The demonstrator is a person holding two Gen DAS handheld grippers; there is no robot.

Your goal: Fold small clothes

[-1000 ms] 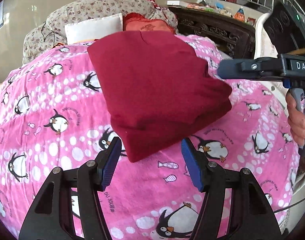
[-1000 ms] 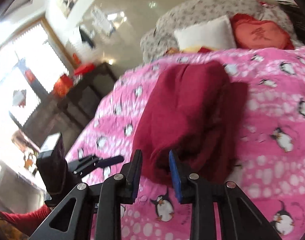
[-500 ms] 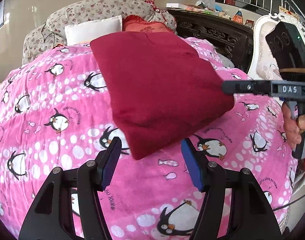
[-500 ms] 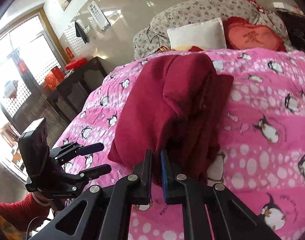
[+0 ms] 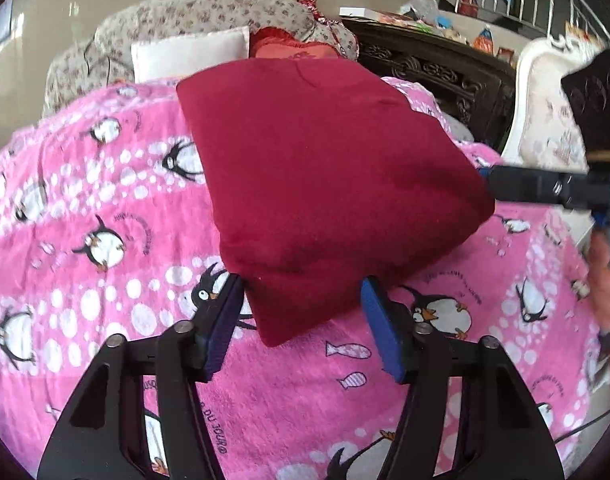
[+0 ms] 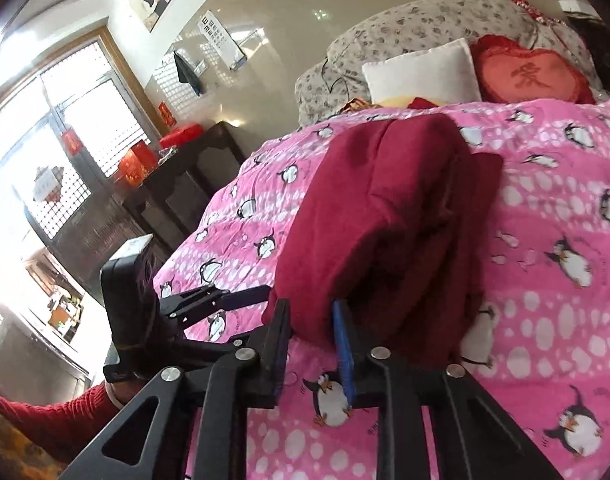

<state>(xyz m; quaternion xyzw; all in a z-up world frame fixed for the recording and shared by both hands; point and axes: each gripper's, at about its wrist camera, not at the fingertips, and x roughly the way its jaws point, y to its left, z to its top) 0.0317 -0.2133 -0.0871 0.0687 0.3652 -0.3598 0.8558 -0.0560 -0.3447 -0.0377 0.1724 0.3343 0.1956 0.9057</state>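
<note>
A folded dark red garment (image 5: 325, 176) lies on the pink penguin blanket (image 5: 85, 280); it also shows in the right wrist view (image 6: 385, 220). My left gripper (image 5: 301, 312) is open, its jaws on either side of the garment's near corner, not closed on it. My right gripper (image 6: 311, 336) is partly open, its jaws on either side of the garment's near edge. It shows at the garment's right corner in the left wrist view (image 5: 545, 190). The left gripper shows in the right wrist view (image 6: 241, 296), left of the garment.
A floral pillow (image 5: 193, 16), a white cushion (image 5: 189, 54) and a red heart cushion (image 6: 529, 72) lie at the bed's head. A dark carved cabinet (image 5: 437, 68) stands right of the bed, a dark side table (image 6: 177, 176) left.
My right gripper was closed narrowly at the garment edge half a second ago and has since opened wider. The left gripper moved closer to the near corner.
</note>
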